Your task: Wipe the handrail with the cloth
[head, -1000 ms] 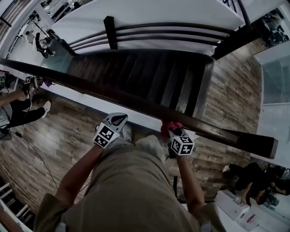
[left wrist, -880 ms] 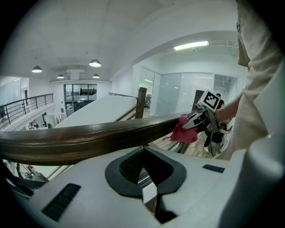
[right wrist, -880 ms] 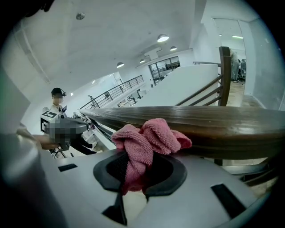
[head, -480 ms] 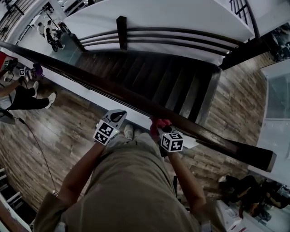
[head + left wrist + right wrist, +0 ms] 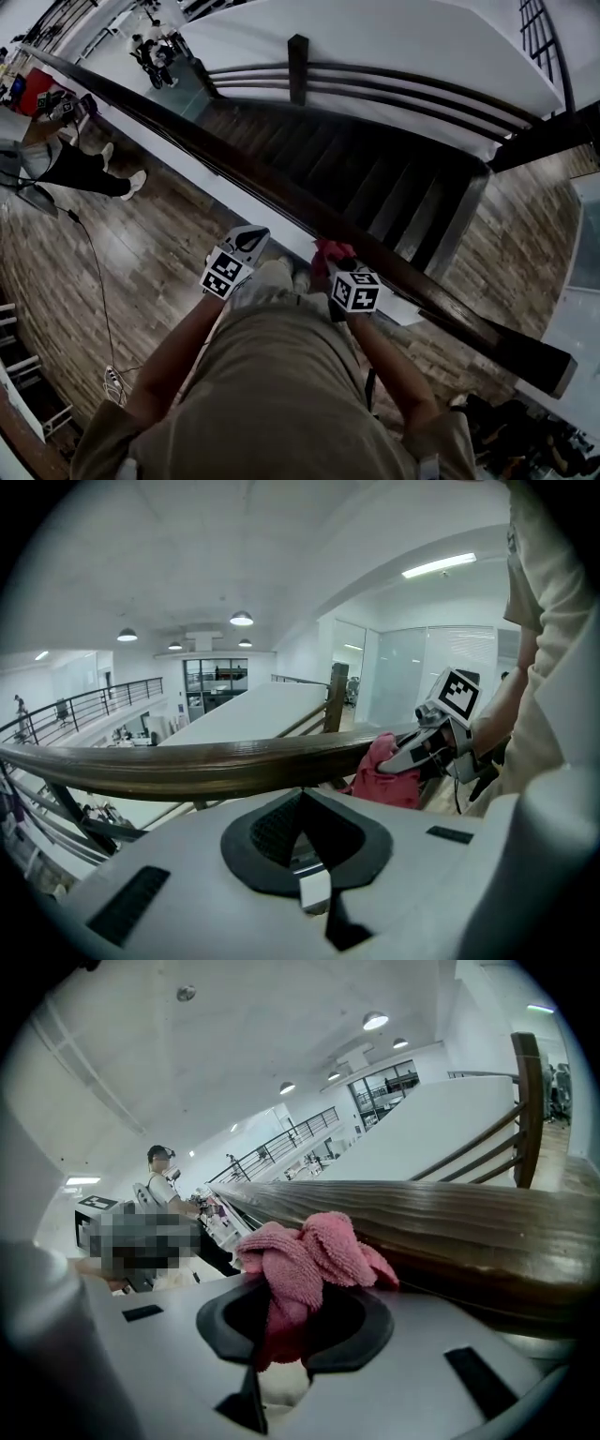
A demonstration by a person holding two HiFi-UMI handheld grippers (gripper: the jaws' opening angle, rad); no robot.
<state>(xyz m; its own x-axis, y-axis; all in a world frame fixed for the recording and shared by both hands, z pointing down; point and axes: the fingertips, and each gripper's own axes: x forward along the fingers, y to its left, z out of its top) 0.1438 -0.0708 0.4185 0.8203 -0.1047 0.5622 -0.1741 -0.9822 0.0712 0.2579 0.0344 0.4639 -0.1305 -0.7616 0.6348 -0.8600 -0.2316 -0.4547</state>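
My right gripper (image 5: 330, 266) has its fingers clamped on the pink cloth (image 5: 305, 1251), which is pressed to the handrail (image 5: 450, 1218) just ahead of them. My left gripper (image 5: 247, 242) hangs beside the rail with its fingers closed on nothing. I judge the wiping mid-course, with a long stretch of rail beyond my left fingers yet to do. I can read no writing anywhere.

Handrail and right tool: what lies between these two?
The pink cloth lies there: the right tool is shut on it, its bunched end against the handrail. The right gripper view shows this.
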